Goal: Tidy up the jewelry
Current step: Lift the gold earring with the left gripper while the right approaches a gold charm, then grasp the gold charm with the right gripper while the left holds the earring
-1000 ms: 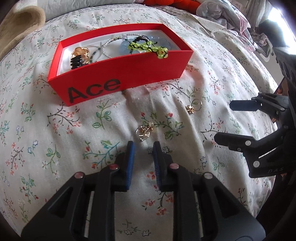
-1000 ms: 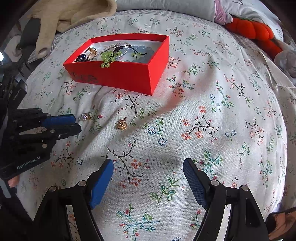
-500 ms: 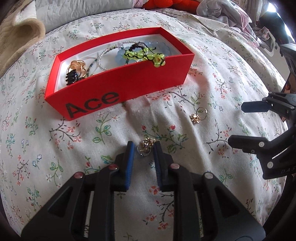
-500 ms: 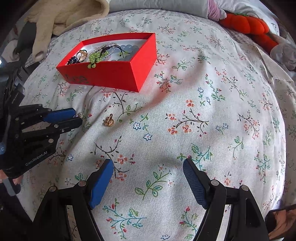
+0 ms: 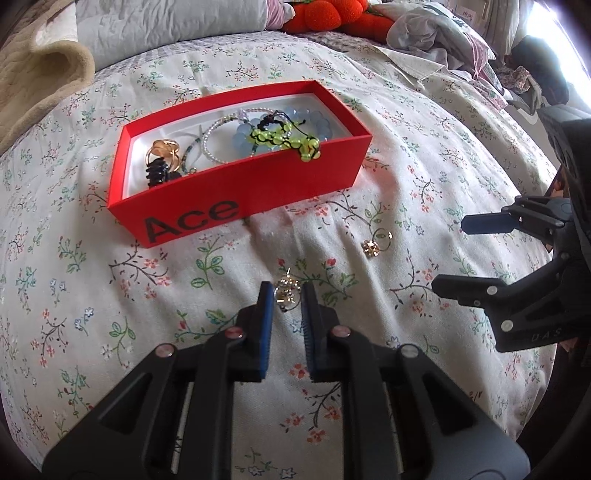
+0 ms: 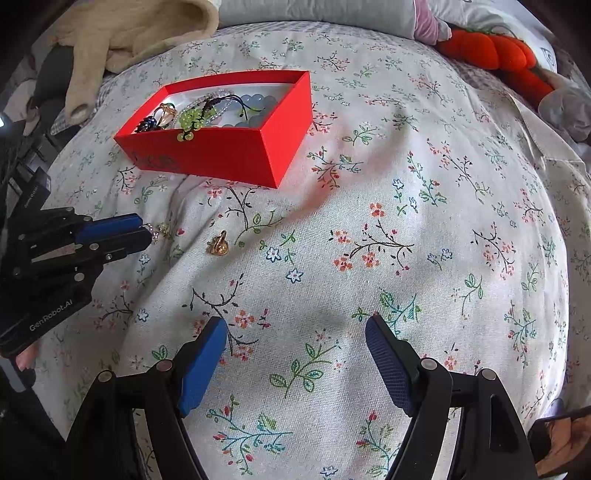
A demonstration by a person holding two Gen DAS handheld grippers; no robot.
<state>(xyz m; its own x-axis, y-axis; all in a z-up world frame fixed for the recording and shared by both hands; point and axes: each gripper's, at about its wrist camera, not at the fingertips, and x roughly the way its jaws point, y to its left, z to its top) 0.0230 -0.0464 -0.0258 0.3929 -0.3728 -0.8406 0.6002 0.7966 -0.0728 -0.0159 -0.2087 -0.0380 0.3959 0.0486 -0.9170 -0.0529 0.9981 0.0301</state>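
A red box (image 5: 258,192) marked "Ace" lies on the floral bedspread and holds several bracelets, beads and rings; it also shows in the right wrist view (image 6: 229,151). My left gripper (image 5: 287,295) is narrowly open, its tips on either side of a small silver earring (image 5: 285,293) lying on the bedspread; it also shows at the left of the right wrist view (image 6: 146,230). A gold earring (image 5: 371,247) lies to the right, also seen in the right wrist view (image 6: 218,245). My right gripper (image 6: 295,347) is wide open and empty over the bedspread.
A beige blanket (image 5: 33,74) lies at the far left. An orange plush toy (image 6: 495,51) and heaped clothes (image 5: 443,33) lie at the far right. A grey pillow (image 5: 166,26) sits behind the box.
My left gripper has moved forward until its tips flank the silver earring. The right gripper has stayed wide open and shifted slightly.
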